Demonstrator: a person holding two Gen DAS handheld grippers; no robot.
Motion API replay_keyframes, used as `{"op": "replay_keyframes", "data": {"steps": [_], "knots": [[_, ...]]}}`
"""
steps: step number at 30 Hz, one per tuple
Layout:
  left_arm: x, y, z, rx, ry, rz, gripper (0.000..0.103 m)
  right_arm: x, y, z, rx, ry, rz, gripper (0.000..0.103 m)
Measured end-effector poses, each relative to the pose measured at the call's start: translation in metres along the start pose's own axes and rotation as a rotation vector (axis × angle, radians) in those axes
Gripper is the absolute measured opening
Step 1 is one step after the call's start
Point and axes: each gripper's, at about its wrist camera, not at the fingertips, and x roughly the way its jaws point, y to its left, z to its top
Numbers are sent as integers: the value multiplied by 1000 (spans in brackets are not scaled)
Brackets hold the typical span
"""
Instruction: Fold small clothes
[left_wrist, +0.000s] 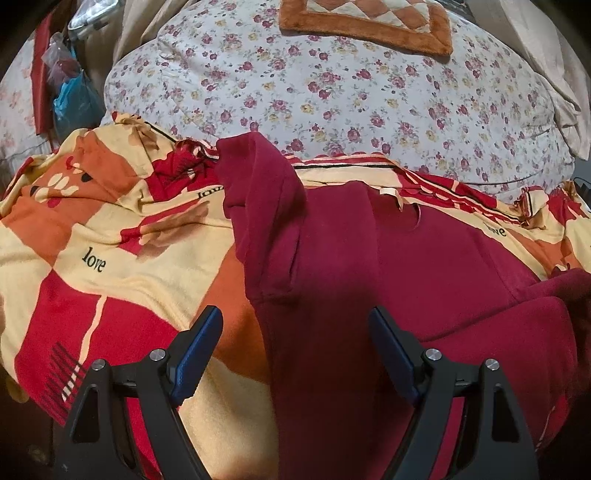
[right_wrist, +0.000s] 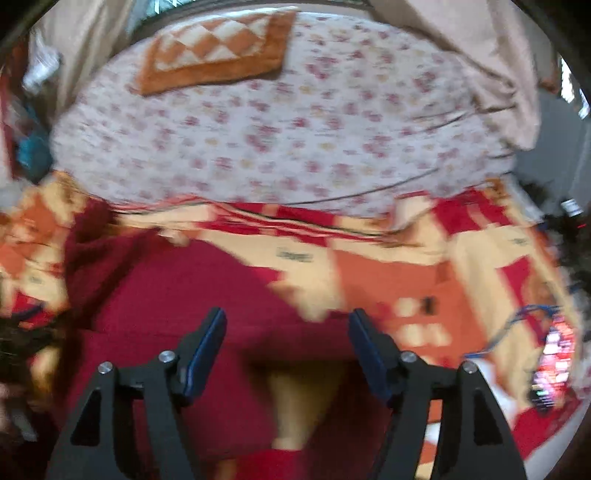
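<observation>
A dark red sweatshirt (left_wrist: 369, 266) lies spread on a red, orange and cream blanket (left_wrist: 92, 240). Its left sleeve (left_wrist: 258, 192) is folded back over the body, and its right side is folded in at the lower right. My left gripper (left_wrist: 295, 332) is open and empty above the garment's left edge. In the blurred right wrist view the sweatshirt (right_wrist: 184, 295) lies left and centre on the blanket (right_wrist: 424, 288). My right gripper (right_wrist: 288, 332) is open and empty above the garment's right edge.
A white floral quilt (left_wrist: 332, 92) lies behind the blanket, with an orange checked cushion (left_wrist: 369, 22) on it. Plastic bags (left_wrist: 70, 85) sit at far left. A phone with a lit screen (right_wrist: 554, 362) and a blue cable lie at the right on the blanket.
</observation>
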Motion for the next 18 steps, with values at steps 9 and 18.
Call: {"op": "replay_keyframes", "data": {"steps": [9,18], "knots": [[-6,1,3,-6,-16,2,64,24,53,-7,-45,39,85,75],[-8,2,3,-10,-18,0,64,47,76,-15,-32,72,87,75]]}}
